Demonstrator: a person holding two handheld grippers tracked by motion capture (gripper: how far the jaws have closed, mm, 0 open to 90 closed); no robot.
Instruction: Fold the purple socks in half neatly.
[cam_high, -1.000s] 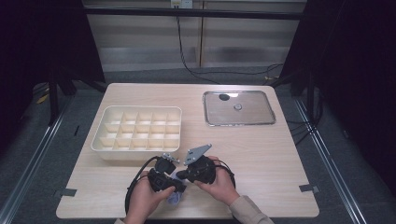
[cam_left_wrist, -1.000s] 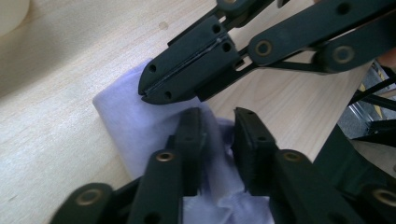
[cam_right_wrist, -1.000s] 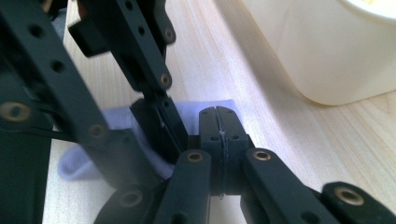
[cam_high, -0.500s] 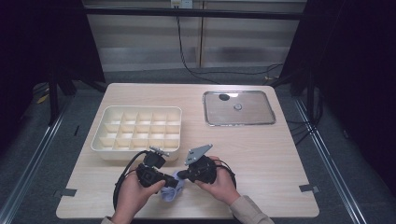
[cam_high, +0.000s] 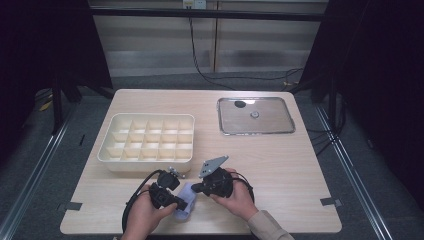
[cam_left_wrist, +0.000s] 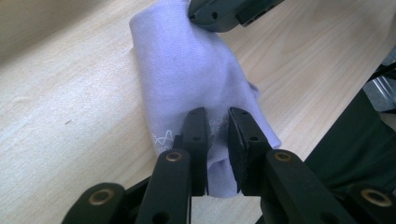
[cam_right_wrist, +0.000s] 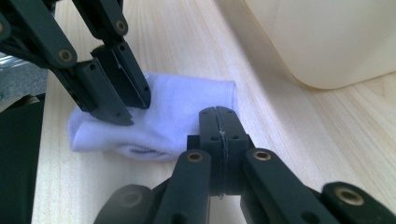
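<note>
Up close, lavender cloth logo

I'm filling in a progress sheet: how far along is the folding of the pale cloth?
Done: the cloth lies bunched into a short roll on the table. In hand: the left gripper has been closing on one end, the right gripper is shut at the other. Left: the divided tray holds nothing yet.

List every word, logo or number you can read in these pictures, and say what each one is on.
No text can be read.
Lilac cloth: a small white crown-like mark with faint white lettering beside it, near the edge at the left tool; too small and partly covered to read.
Divided tray, metal tray and table: no print to be seen.
</note>
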